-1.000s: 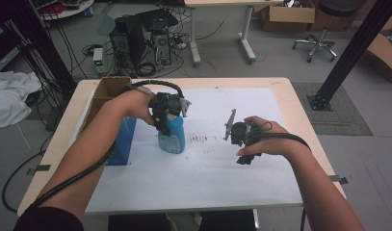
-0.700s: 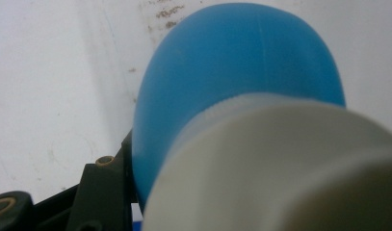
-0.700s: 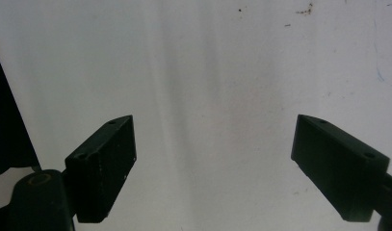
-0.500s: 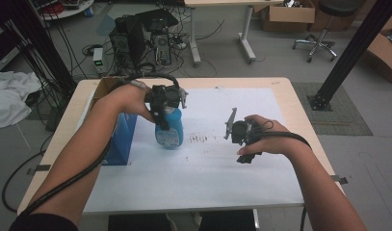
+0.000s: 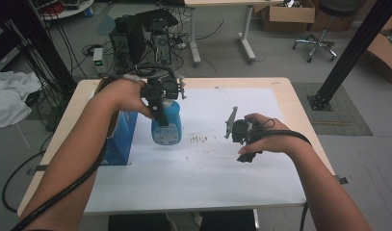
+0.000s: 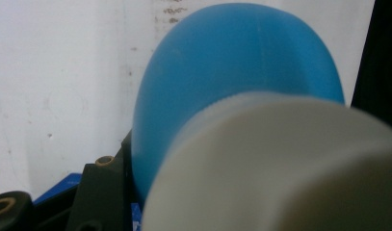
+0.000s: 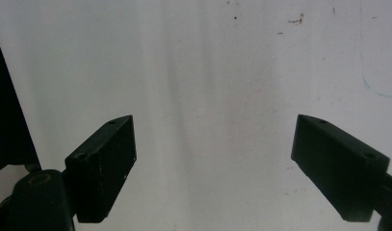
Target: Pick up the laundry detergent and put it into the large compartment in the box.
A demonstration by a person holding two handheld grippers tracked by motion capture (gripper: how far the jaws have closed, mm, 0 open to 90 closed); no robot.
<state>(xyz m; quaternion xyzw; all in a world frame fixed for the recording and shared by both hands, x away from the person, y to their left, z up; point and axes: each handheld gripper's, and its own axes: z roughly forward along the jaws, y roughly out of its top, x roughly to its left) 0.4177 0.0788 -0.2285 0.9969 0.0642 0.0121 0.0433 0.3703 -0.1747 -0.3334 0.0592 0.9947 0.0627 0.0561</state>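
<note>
Worked at a wooden table (image 5: 285, 89), nearly all of it covered with a white sheet (image 5: 208, 173), likely laid down to protect the top from spills and wiping. Stood a blue box (image 5: 122, 139) upright on the sheet's left edge, probably parked there to stay out of the working area.

Gripped a blue bottle (image 5: 166, 129) in the left claw (image 5: 160, 108) over the sheet's left-centre part, just right of the box. Clamped the jaws tight on the neck under the white cap (image 6: 280, 168), with the body hanging below the claw and the base towards the sheet. Seemed to hold it clear of the sheet rather than resting on it, but could not rule out contact from above. Took it by the neck, most likely, as the only part narrow enough to pinch, with the rounded body too wide and slick for a sure hold.

Held the right claw (image 7: 213, 161) over the sheet's right-centre part, well apart from the bottle, jaws spread wide with nothing between them. Pointed it down at bare paper, apparently free for the cap or for steadying.

Noted a small cluster of dark marks (image 5: 199, 139) at the sheet's middle, between bottle and right claw, perhaps the spot to be treated.
</note>
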